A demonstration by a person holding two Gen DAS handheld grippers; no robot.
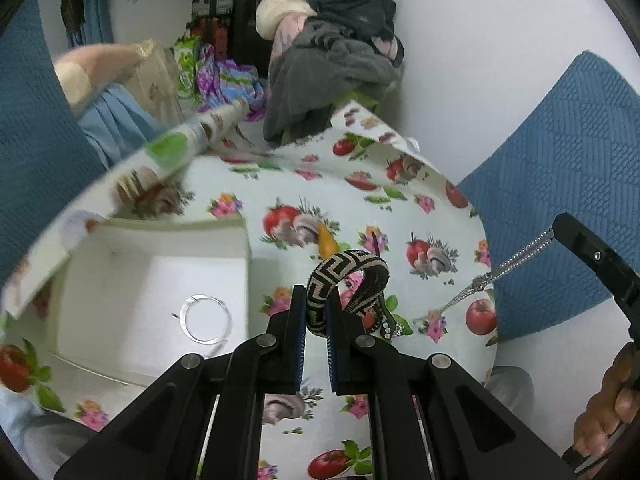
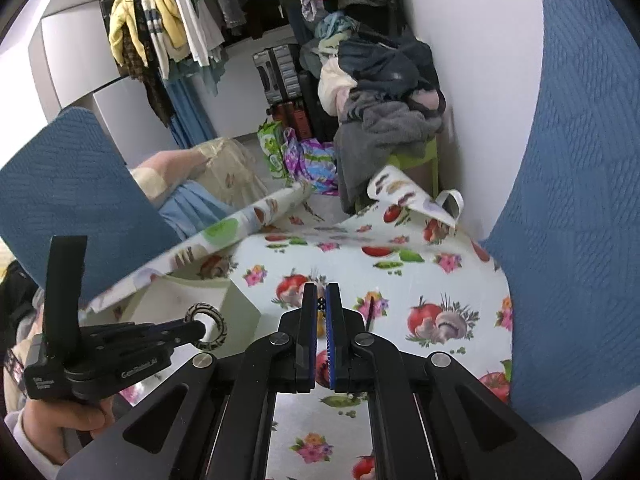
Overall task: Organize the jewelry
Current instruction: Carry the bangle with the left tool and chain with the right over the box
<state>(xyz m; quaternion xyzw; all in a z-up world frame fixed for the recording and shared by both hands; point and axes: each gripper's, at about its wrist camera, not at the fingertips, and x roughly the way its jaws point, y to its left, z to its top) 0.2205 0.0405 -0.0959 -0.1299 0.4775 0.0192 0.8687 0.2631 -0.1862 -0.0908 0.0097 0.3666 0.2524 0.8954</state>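
Note:
My left gripper point(image 1: 318, 304) is shut on a black-and-beige patterned bangle point(image 1: 352, 276) and holds it above the table; it also shows in the right wrist view point(image 2: 208, 326), beside the white box point(image 2: 192, 300). The white box point(image 1: 152, 280) lies open at the left with a thin silver ring point(image 1: 206, 319) inside. My right gripper point(image 2: 321, 300) is shut on a silver chain necklace point(image 1: 500, 272), which hangs from its tip down to the tablecloth. A small beaded piece point(image 2: 321, 304) shows between its fingers.
The table carries a fruit-and-flower print cloth point(image 1: 400, 200) with curled-up edges. Blue cushioned chairs point(image 1: 560, 184) stand at the right and left. A pile of clothes point(image 2: 384, 92) sits behind the table. A small orange piece point(image 1: 326, 244) and a dark stick point(image 2: 370, 312) lie on the cloth.

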